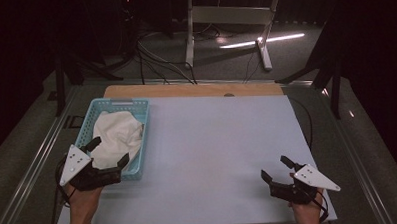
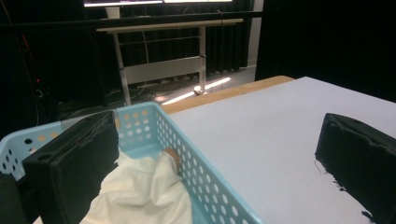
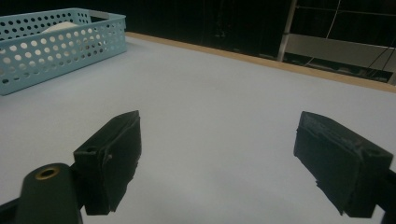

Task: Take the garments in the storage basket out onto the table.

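A light blue perforated basket stands at the table's left side with a crumpled white cloth in it. My left gripper hovers at the basket's near end, open, one jaw over the cloth and the other over the basket's right wall. In the left gripper view the cloth lies low between the jaws, untouched, beside the basket wall. My right gripper is open at the table's near right, with nothing between its jaws. The right gripper view shows the basket far off at its left.
A pale grey mat covers the table, with a wooden strip along the far edge. Beyond the table stand a white desk frame and cables on a dark floor.
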Tool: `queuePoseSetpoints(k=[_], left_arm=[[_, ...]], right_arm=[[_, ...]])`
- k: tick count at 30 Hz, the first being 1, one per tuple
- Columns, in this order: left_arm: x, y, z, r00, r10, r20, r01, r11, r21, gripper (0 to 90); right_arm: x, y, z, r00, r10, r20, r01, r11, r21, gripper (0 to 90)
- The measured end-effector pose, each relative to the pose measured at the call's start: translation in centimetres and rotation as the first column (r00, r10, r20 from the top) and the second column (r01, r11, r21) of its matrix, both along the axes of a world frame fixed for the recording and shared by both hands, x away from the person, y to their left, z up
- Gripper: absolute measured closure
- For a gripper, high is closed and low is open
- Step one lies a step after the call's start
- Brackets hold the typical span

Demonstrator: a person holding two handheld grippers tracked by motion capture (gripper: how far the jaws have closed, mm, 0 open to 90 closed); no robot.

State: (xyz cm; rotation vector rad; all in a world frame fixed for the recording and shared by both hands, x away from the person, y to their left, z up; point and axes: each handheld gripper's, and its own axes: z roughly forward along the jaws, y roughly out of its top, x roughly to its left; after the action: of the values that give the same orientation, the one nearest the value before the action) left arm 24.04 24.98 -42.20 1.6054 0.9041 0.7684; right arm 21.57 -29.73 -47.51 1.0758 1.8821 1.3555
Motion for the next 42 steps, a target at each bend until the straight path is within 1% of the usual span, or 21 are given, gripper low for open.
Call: queuePoseSetpoints(k=[3,5,9,15,23,28,36,40,42], left_arm=[[0.1,-0.1,0.3,0.9999,-0.005,0.011,0.005,0.9999,0.013,0.1],[0.2,0.0,0.5,1.0000,-0.002,0.009,0.002,0.9998,0.022,0.1],[0.5,0.2,0.9,1.0000,0.009,0.002,-0.009,0.9999,0.010,0.1],[1.2,0.6,1.4,0.9992,0.032,-0.023,-0.032,0.9993,0.018,0.1],[2.4,1.4,2.0,0.9976,0.050,-0.049,-0.050,0.9987,-0.012,0.1],[2.9,1.9,2.2,0.9965,0.055,-0.063,-0.057,0.9982,-0.021,0.1],[3.9,2.5,2.5,0.9943,0.066,-0.084,-0.066,0.9978,-0.002,0.1],[4.4,2.8,2.6,0.9934,0.074,-0.088,-0.076,0.9970,-0.016,0.1],[4.8,3.0,2.5,0.9922,0.080,-0.095,-0.081,0.9966,-0.009,0.1]], right_arm=[[0.0,0.1,0.0,1.0000,0.003,0.000,-0.003,1.0000,-0.003,15.0],[0.0,0.2,0.0,1.0000,0.005,0.001,-0.005,0.9999,-0.009,15.1],[0.1,0.2,0.0,1.0000,0.008,0.001,-0.008,0.9999,-0.014,15.0],[0.1,0.2,0.0,1.0000,0.007,0.000,-0.007,0.9999,-0.010,15.0],[0.1,0.3,-0.1,0.9999,0.012,-0.001,-0.012,0.9999,-0.012,15.0],[0.1,0.4,-0.1,0.9999,0.010,0.002,-0.010,0.9999,-0.009,15.0],[0.1,0.4,0.0,0.9999,0.012,0.002,-0.012,0.9999,-0.010,15.0],[0.1,0.4,0.0,0.9999,0.010,0.006,-0.010,0.9999,-0.008,15.0],[0.1,0.4,0.0,0.9999,0.010,0.007,-0.010,0.9999,-0.007,15.0]])
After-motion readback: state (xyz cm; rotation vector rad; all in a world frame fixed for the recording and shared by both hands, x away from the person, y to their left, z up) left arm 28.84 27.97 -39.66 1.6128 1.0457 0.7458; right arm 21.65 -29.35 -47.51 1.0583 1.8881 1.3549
